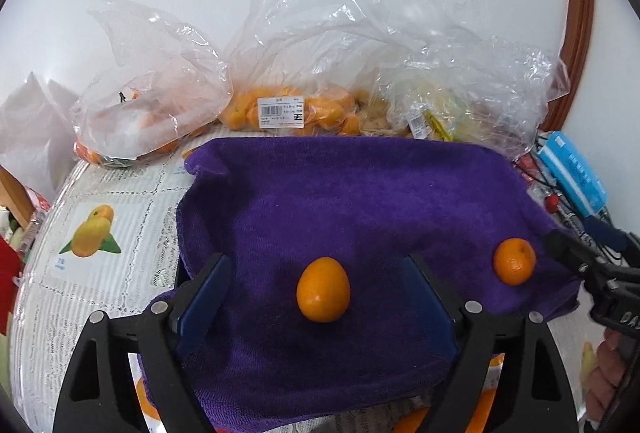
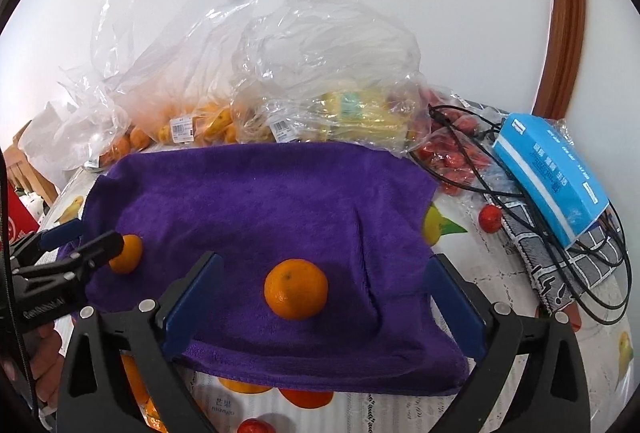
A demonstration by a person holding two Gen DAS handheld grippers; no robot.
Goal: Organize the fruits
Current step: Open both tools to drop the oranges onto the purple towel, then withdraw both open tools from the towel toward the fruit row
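Note:
A purple towel point(image 1: 360, 201) point(image 2: 260, 201) is spread on the table. Two small oranges rest on it. One orange point(image 1: 323, 289) lies between the blue pads of my left gripper point(image 1: 319, 263), which stands open with clear gaps on both sides. The other orange point(image 2: 296, 289) lies between the pads of my right gripper point(image 2: 325, 260), also open and not touching it. Each view shows the other gripper at its side: the right gripper point(image 1: 580, 233) beside its orange point(image 1: 514, 261), the left gripper point(image 2: 96, 233) around its orange point(image 2: 126, 253).
Clear plastic bags stand behind the towel: small oranges point(image 1: 280, 109), yellow fruit point(image 2: 360, 113), red fruit point(image 2: 452, 153). A blue box point(image 2: 552, 173) and black cables point(image 2: 520, 193) lie at the right. One loose red fruit point(image 2: 491, 219) sits on the fruit-printed tablecloth point(image 1: 100, 233).

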